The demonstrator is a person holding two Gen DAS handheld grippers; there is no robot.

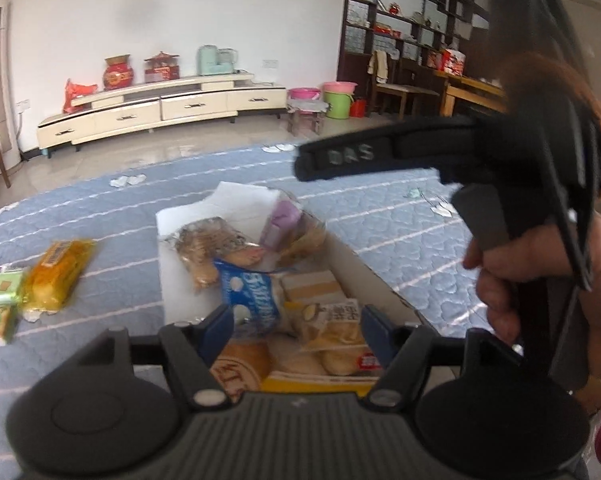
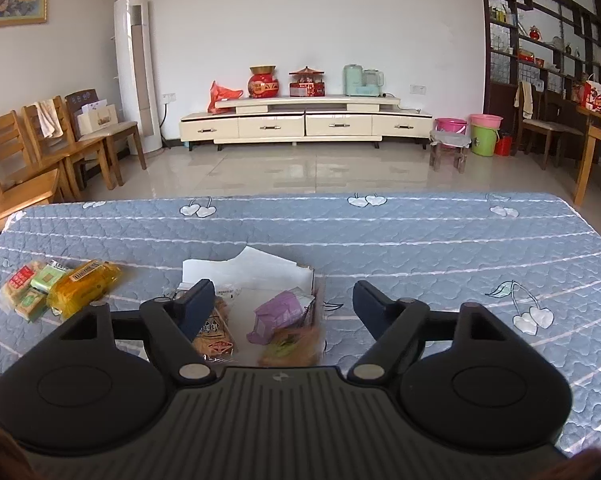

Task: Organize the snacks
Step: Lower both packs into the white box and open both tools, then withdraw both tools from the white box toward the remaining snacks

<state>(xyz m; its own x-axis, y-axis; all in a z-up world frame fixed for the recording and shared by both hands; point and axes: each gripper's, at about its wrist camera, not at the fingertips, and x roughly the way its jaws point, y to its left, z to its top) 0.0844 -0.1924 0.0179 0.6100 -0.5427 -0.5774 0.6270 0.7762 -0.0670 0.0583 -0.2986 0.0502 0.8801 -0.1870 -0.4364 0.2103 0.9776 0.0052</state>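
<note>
Seeing my open box (image 1: 380, 276) lying mid-quilt, snack packets (image 1: 248, 296) piling inside; yellow packet (image 1: 58, 272), green packets (image 1: 4, 296) lying loose far left.

Cream TV cabinet (image 2: 306, 122) against wall; white tower air conditioner (image 2: 136, 72); green bucket (image 2: 483, 140).

plain white wall (image 2: 300, 12); glossy pale tiled floor (image 2: 300, 168); long cream low cabinet with drawers (image 2: 306, 124); tall white standing air conditioner (image 2: 136, 72); wooden chairs (image 2: 40, 148) left; dark lattice shelving (image 2: 548, 32) right; soft daylight
</note>
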